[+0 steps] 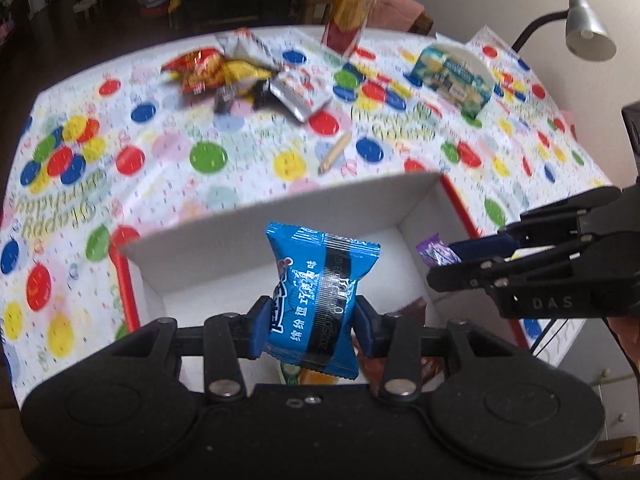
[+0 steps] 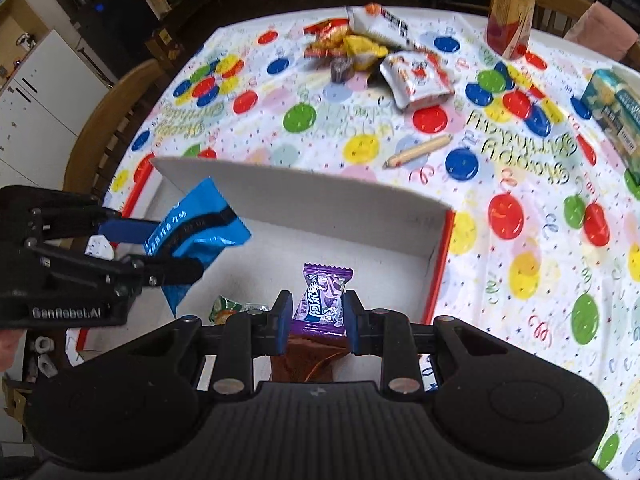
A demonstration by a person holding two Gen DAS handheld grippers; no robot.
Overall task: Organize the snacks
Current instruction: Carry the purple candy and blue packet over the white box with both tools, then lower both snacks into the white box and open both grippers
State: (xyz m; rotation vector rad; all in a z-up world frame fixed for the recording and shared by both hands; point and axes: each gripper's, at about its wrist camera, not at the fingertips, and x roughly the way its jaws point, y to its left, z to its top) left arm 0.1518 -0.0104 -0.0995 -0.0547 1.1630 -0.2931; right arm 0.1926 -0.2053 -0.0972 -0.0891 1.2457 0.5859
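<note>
Your left gripper (image 1: 308,326) is clamped on the blue snack packet (image 1: 320,300), right gripper (image 2: 316,318) on the purple candy (image 2: 324,298). Both hang mid-frame over the white box (image 2: 304,192), ready to drop.

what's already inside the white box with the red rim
Inside the white box: a green snack packet and a brown wrapper, partly hidden by the right gripper and its purple candy. The rest is covered.
</note>
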